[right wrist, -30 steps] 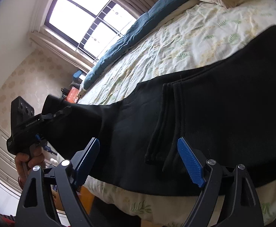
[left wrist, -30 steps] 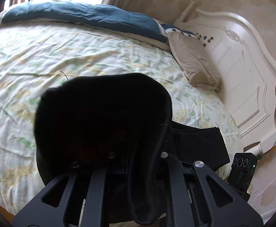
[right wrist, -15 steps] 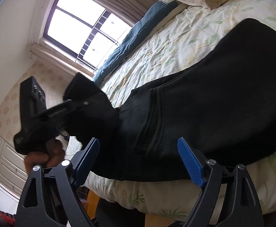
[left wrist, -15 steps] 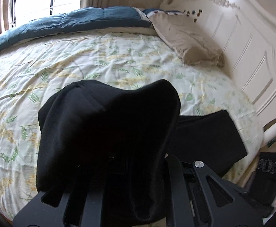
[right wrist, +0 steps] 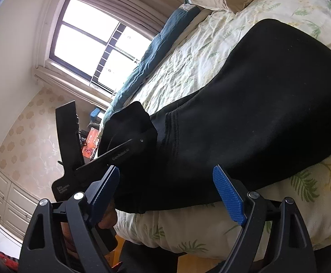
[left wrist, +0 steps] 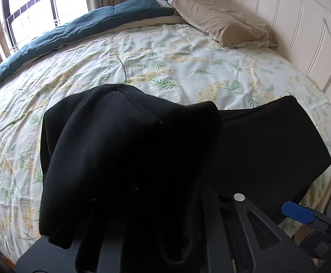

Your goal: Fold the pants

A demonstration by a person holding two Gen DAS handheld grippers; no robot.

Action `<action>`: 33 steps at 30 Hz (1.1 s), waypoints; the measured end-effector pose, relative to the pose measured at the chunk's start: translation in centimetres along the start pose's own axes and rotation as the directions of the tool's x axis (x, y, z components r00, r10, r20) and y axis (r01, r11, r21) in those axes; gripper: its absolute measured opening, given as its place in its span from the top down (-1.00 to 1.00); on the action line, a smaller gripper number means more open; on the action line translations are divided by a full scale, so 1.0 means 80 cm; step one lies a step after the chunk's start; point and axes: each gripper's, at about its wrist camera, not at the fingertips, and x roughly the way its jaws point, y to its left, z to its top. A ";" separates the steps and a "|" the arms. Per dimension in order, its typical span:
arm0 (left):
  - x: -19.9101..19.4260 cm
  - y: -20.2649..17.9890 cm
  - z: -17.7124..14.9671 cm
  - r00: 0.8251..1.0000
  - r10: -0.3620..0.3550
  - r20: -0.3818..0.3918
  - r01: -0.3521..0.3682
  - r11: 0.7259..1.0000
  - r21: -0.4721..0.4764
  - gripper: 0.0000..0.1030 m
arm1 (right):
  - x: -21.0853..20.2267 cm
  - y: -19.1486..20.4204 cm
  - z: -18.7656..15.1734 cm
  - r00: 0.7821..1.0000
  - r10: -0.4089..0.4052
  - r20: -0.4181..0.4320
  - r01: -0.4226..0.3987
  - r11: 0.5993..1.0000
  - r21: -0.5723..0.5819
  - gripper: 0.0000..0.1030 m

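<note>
The black pants [right wrist: 256,104] lie along the near edge of the bed. My left gripper [left wrist: 156,204] is shut on the leg end of the pants [left wrist: 129,147], which drapes over its fingers and hides them; it is held up above the flat part of the pants [left wrist: 267,141]. In the right wrist view the left gripper [right wrist: 129,145] shows at the left with the bunched cloth. My right gripper [right wrist: 167,188] is open and empty, its blue pads [right wrist: 229,195] just off the bed's edge, close to the pants.
The bed has a floral sheet [left wrist: 165,63], a teal duvet [left wrist: 79,31] rolled at the far side and a beige pillow [left wrist: 231,22] by the white headboard [left wrist: 313,34]. A window [right wrist: 92,41] and cabinets [right wrist: 8,193] lie beyond.
My left gripper has carried the leg end rightward, toward the flat part of the pants and the right gripper. The right gripper has stayed open near the bed's edge.
</note>
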 end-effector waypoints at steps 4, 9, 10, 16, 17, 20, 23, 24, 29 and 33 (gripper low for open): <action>-0.023 -0.002 0.000 0.997 -0.056 0.045 0.056 0.998 -0.015 0.59 | -0.004 -0.001 0.000 1.000 -0.004 0.005 0.004 1.000 0.007 -0.62; -0.088 0.038 -0.003 0.936 -0.293 0.192 0.320 0.939 -0.125 -0.37 | -0.014 0.002 0.007 1.000 -0.010 0.018 0.010 1.000 0.002 -0.62; -0.099 0.054 -0.006 0.918 -0.320 0.232 0.361 0.918 -0.162 -0.39 | -0.015 0.004 0.010 1.000 -0.004 0.021 0.004 1.000 0.001 -0.62; -0.121 0.163 -0.036 0.912 -0.247 0.326 0.356 0.873 -0.334 -0.56 | 0.027 0.020 0.042 0.991 0.118 -0.061 -0.117 0.993 0.009 -0.62; -0.115 0.180 -0.044 0.929 -0.212 0.303 0.319 0.874 -0.366 -0.56 | 0.036 0.021 0.047 0.991 0.112 -0.076 -0.112 0.994 0.004 -0.62; -0.101 0.219 -0.069 0.948 -0.188 0.255 0.287 0.849 -0.442 -0.56 | 0.072 0.019 0.070 0.994 0.034 -0.100 -0.038 0.999 -0.036 -0.62; -0.087 0.246 -0.101 0.961 -0.182 0.207 0.265 0.818 -0.511 -0.56 | 0.106 0.010 0.094 0.991 0.025 -0.134 -0.027 1.000 -0.013 -0.62; -0.082 0.252 -0.111 0.964 -0.183 0.192 0.259 0.810 -0.526 -0.56 | 0.120 0.007 0.100 0.986 0.042 -0.162 -0.041 0.999 0.010 -0.62; -0.073 0.265 -0.143 0.967 -0.198 0.162 0.255 0.797 -0.548 -0.56 | 0.159 0.010 0.102 0.919 0.253 -0.304 -0.231 0.967 0.105 -0.62; -0.068 0.268 -0.159 0.963 -0.225 0.150 0.271 0.784 -0.558 -0.56 | 0.165 0.005 0.097 0.881 0.334 -0.336 -0.301 0.942 0.147 -0.62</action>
